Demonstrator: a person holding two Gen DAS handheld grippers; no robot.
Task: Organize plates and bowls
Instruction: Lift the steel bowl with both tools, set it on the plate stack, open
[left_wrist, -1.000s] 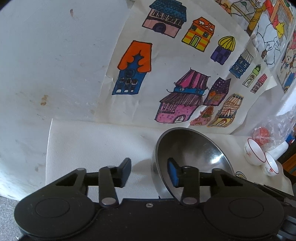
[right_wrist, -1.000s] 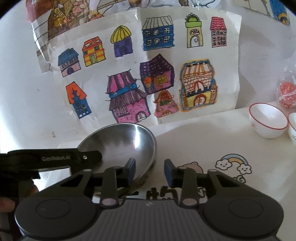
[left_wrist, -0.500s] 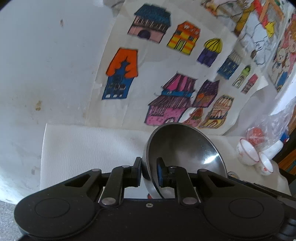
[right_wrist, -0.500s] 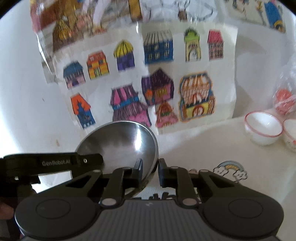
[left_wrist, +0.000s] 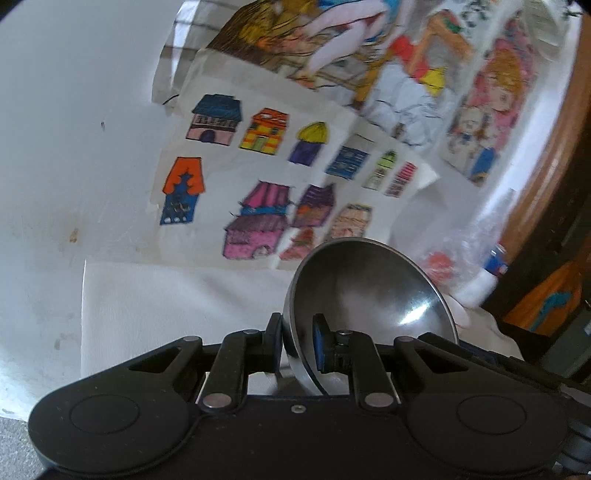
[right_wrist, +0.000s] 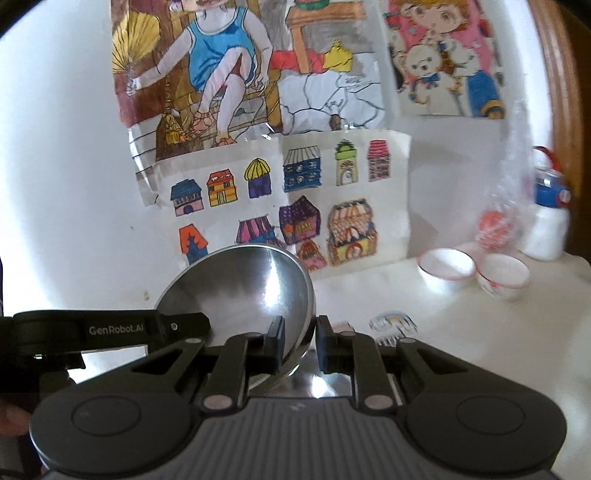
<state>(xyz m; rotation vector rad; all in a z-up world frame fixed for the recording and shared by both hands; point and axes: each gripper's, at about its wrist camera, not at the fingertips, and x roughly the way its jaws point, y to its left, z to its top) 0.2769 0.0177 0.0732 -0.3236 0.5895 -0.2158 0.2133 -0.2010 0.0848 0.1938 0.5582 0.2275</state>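
A steel bowl (left_wrist: 369, 288) is held by both grippers, lifted and tilted above the white tablecloth. My left gripper (left_wrist: 297, 345) is shut on the bowl's left rim, one finger inside, one outside. My right gripper (right_wrist: 301, 341) is shut on the bowl's (right_wrist: 251, 291) right rim. The left gripper's body (right_wrist: 110, 328) shows at the left of the right wrist view. Two white bowls with red rims (right_wrist: 445, 267) (right_wrist: 502, 275) stand on the table at the right.
Children's drawings (right_wrist: 280, 206) cover the wall behind the table. A plastic bag with something orange (right_wrist: 495, 227) and a white bottle with a blue cap (right_wrist: 548, 225) stand behind the white bowls. A wooden frame (left_wrist: 546, 155) rises at the right.
Both grippers closed on the steel bowl's rim and lifted it off the table; it now tilts and the views have risen up the wall.
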